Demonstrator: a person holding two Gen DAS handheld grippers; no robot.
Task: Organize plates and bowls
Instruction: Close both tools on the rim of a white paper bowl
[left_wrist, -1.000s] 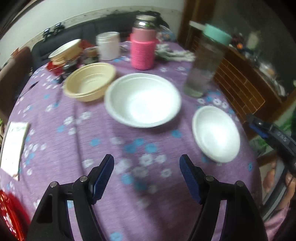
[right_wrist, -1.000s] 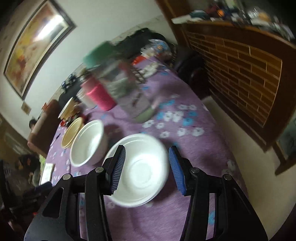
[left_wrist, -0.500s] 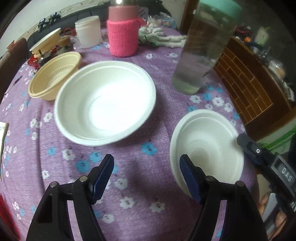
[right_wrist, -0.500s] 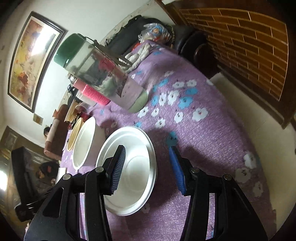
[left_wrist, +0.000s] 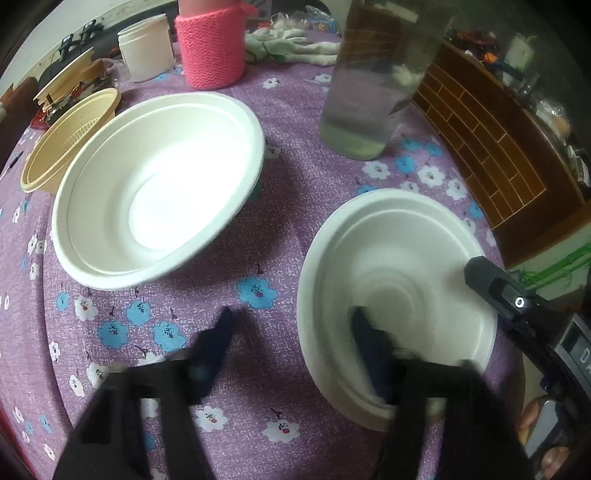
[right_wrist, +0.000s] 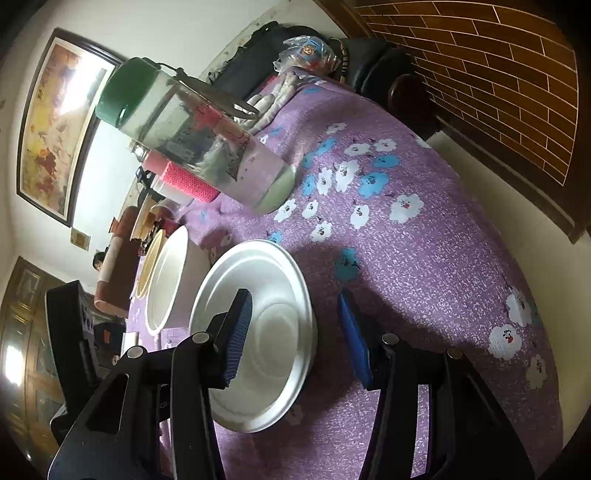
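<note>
Small white bowl (left_wrist: 402, 266) upright beside large white bowl (left_wrist: 155, 184).

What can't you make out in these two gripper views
- Left gripper: jaws closing, fingers motion-blurred in left wrist view; contact with small white bowl unclear.
- Tall clear bottle: top cut off there.
- Yellow bowl: mostly hidden behind large white bowl, right wrist view.

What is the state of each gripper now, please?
Left gripper: jaws closing astride the rim of the small white paper bowl, not gripping yet.
Right gripper: jaws closing astride its rim, not gripping yet.
</note>
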